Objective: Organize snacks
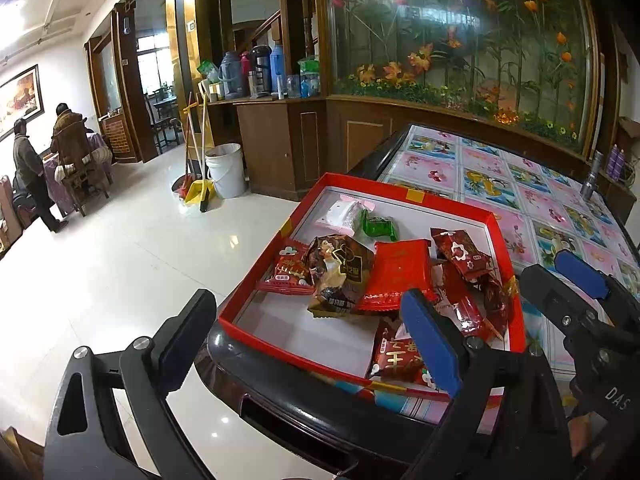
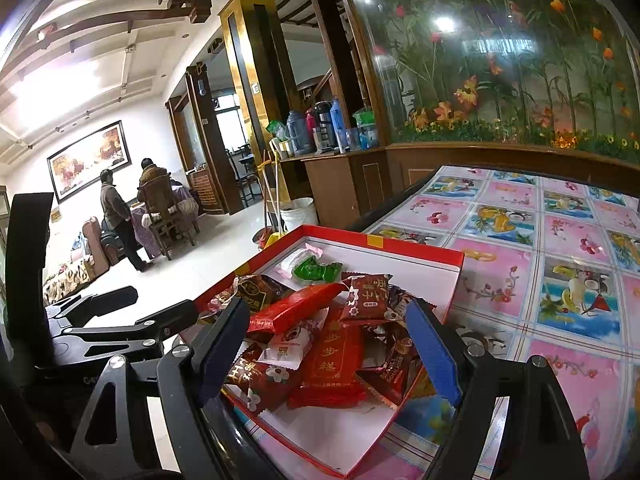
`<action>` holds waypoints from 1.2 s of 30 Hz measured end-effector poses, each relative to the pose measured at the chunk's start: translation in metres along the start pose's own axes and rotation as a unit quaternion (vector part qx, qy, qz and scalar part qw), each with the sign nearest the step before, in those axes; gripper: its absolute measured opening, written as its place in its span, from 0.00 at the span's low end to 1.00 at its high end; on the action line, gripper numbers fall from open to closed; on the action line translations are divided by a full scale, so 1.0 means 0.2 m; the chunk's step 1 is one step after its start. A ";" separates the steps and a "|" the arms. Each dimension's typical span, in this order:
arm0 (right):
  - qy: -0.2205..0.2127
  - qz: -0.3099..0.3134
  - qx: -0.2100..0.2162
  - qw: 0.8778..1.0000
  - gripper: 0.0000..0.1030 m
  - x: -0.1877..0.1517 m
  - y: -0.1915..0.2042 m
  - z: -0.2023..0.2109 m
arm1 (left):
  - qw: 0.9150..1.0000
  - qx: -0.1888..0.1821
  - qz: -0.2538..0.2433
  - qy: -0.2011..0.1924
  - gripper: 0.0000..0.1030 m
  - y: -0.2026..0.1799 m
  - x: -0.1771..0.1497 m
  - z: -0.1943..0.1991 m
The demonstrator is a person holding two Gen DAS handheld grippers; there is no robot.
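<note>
A shallow red box with a white floor sits at the near corner of the table. Several wrapped snacks lie inside: a flat red packet, a dark brown packet, a green one and a white-pink one. My left gripper hangs open over the box's near edge, holding nothing. My right gripper is open too, straddling a red bar packet without touching it. The same gripper shows beside the box. The red box fills the right wrist view's centre.
The table has a pink fruit-and-flower cover and a black rounded rim. A metal flask and purple bottles stand at its far right. Beyond are a white bucket, brooms, a wooden cabinet with thermoses, and two people far left.
</note>
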State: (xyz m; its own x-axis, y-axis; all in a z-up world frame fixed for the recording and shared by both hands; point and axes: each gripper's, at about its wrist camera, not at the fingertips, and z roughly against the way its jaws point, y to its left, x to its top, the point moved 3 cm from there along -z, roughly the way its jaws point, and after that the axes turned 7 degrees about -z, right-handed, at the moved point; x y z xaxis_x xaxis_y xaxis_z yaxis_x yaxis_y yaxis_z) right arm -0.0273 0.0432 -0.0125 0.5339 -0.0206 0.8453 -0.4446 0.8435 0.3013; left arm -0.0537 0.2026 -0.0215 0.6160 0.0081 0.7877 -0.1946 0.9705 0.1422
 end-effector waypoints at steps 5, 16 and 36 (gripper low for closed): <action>0.002 0.000 -0.001 1.000 0.79 0.00 0.00 0.00 | 1.000 -0.001 0.000 0.001 0.92 0.00 0.00 0.00; 0.002 -0.001 -0.001 1.000 0.80 -0.01 0.00 0.00 | 1.000 -0.003 0.001 0.001 0.92 -0.01 -0.01 0.00; 0.008 -0.002 -0.003 1.000 0.80 -0.05 0.02 -0.04 | 1.000 -0.004 0.001 0.002 0.92 -0.01 -0.02 0.00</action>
State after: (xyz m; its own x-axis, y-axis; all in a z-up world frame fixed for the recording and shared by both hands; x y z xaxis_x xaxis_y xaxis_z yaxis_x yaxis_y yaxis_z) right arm -0.0290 0.0498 -0.0232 0.5473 -0.0143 0.8368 -0.4390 0.8463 0.3016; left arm -0.0556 0.2010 -0.0246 0.6192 0.0120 0.7851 -0.1900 0.9725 0.1350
